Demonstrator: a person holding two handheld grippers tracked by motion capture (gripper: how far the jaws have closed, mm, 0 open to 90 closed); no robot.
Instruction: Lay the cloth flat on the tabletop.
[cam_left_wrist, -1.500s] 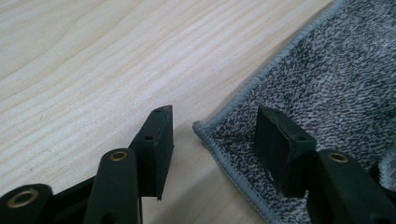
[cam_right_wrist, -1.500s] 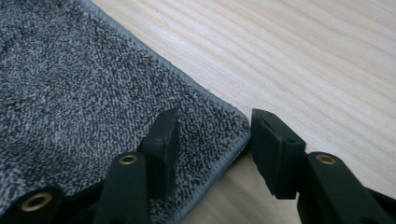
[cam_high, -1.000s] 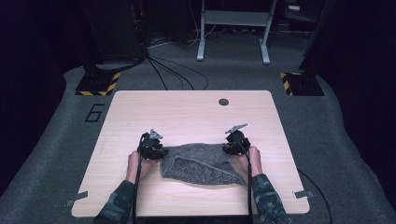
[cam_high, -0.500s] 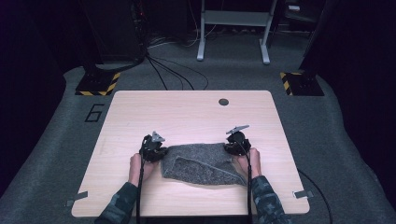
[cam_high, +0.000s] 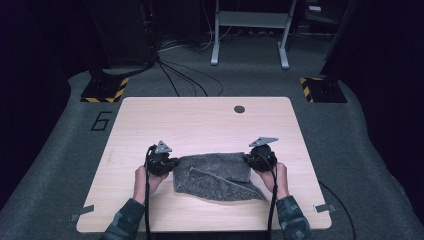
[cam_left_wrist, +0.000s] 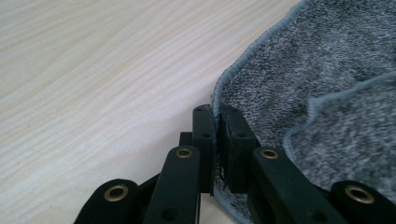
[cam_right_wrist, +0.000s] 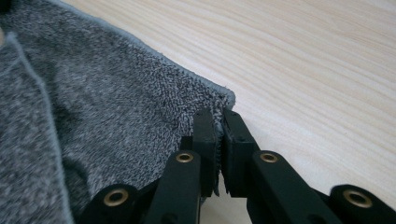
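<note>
- Grey, fuzzy terry-cloth towel (cam_high: 215, 175) with a pale stitched hem lies rumpled on the near half of the light wood-grain table (cam_high: 200, 125), between the two hands
- Left gripper (cam_high: 172, 164), black with a grey three-cornered plate on top, sits at 9 o'clock of the towel; its hand (cam_high: 144, 180) comes in from 6 o'clock of the high view
- Left gripper view: left gripper (cam_left_wrist: 217, 122) jaws pressed almost together, pinching the towel's hemmed edge (cam_left_wrist: 299, 84); a thin strip of cloth runs down the slit between the pads
- In that view the towel spreads toward 2 o'clock from the jaws, with a second hemmed layer folded over it at 3 o'clock; bare table at 10 o'clock
- Right gripper (cam_high: 248, 159), same black make, sits at 3 o'clock of the towel, at its far right corner; its hand (cam_high: 276, 177) lies just behind it
- Right gripper view: right gripper (cam_right_wrist: 218, 120) jaws nearly closed, nipping the towel's corner (cam_right_wrist: 116, 107); frayed hem shows between the pads
- There the cloth spreads toward 9 and 10 o'clock from the jaws, bare table at 2 o'clock
- Small dark round cap (cam_high: 239, 109) sits in the tabletop at 12 o'clock of the towel, well apart from it
</note>
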